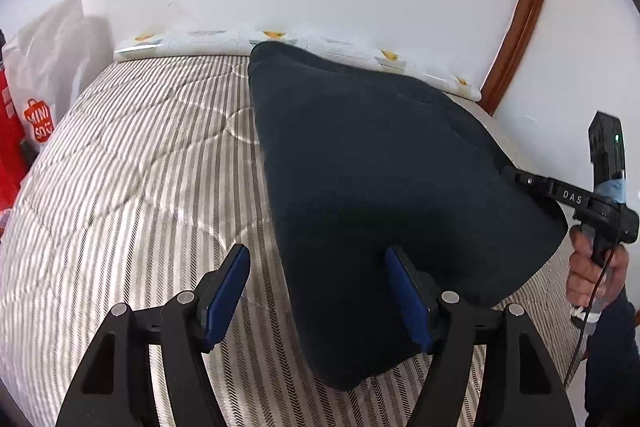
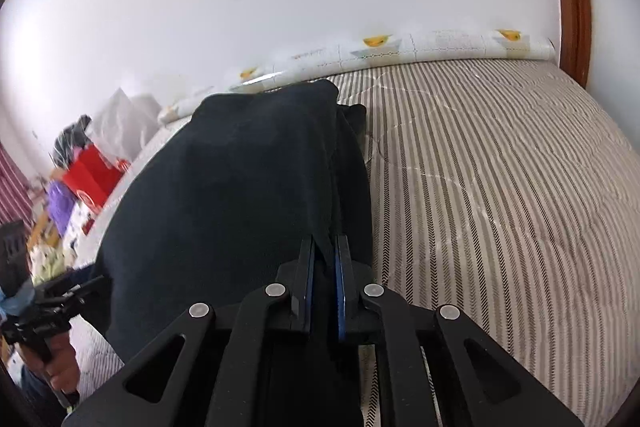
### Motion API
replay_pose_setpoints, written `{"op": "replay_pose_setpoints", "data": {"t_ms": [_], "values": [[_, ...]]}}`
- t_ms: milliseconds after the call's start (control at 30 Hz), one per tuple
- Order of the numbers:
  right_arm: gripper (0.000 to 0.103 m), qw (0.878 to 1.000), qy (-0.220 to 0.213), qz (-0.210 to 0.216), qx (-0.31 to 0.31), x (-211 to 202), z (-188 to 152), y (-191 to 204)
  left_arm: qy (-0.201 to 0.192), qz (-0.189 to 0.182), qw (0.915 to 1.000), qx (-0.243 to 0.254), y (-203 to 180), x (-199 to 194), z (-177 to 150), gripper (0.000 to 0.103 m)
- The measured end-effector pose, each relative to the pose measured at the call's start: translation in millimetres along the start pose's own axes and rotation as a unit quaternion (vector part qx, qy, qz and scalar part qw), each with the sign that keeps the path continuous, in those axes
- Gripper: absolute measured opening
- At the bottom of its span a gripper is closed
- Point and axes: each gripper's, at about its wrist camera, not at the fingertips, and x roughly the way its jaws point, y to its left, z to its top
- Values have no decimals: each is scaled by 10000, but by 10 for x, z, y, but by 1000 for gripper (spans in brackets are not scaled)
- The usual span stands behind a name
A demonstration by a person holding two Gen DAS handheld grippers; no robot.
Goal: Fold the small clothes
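A dark navy garment (image 1: 380,163) lies spread over the striped bed cover (image 1: 140,167). My left gripper (image 1: 316,259) is open at the garment's near left edge, its right finger over the cloth and its left finger over the bed. In the right wrist view the right gripper (image 2: 324,247) is shut on a fold of the garment (image 2: 224,195), holding its edge raised. The right gripper also shows in the left wrist view (image 1: 508,173), pinching the garment's right edge.
A rolled patterned sheet (image 2: 420,47) lies along the white wall at the bed's far edge. A white Miniso bag (image 1: 44,87) and a red bag (image 2: 94,175) stand at the bed's left. A wooden frame (image 1: 524,7) is at the right.
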Motion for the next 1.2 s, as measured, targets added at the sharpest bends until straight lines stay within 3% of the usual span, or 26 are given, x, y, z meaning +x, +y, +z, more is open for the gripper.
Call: {"op": "replay_pose_setpoints", "data": {"t_ms": [100, 233, 400, 500, 533, 600, 633, 733, 833, 933, 1000, 1033, 1067, 1100, 1200], "values": [[13, 9991, -65, -358, -239, -75, 185, 138, -127, 310, 9993, 145, 12, 5, 138, 69], [33, 9969, 243, -571, -473, 174, 560, 306, -91, 384, 9992, 71, 75, 77, 335, 69], [33, 9949, 756, -661, -116, 690, 955, 272, 8, 381, 9993, -7, 118, 187, 484, 70], [31, 9949, 854, -529, 92, 894, 1020, 230, 37, 407, 9992, 37, 104, 233, 502, 70], [10, 9957, 823, -399, 116, 935, 1033, 220, 51, 401, 9992, 28, 104, 255, 504, 70], [9, 9987, 488, -161, 70, 874, 1038, 191, 95, 363, 9993, -4, 103, 284, 506, 70], [9, 9991, 339, -249, 39, 832, 1027, 159, 96, 345, 9994, -21, 101, 285, 503, 70], [9, 9984, 436, -300, 214, 803, 943, 81, 104, 378, 9992, -17, 76, 263, 482, 70], [21, 9974, 241, -659, 188, 516, 799, 81, 119, 419, 9990, -21, 45, 195, 429, 70], [52, 9983, 43, -521, 248, 165, 497, 61, 133, 447, 9989, -56, 10, 102, 340, 70], [53, 9989, 93, -364, 265, 0, 205, 46, 131, 473, 9988, -77, -17, 12, 267, 70], [50, 9991, 136, -298, 277, -17, 131, 44, 122, 487, 9987, -85, -32, -32, 239, 70], [17, 9991, 198, -248, 288, -45, 23, 26, 107, 497, 9987, -95, -50, -82, 207, 70], [5, 9987, 231, -347, 305, -71, -105, -3, 81, 508, 9986, -103, -74, -147, 170, 70], [1, 9973, 51, -413, 600, -176, -253, -129, -46, 559, 9984, -90, -160, -393, 59, 70]]}}
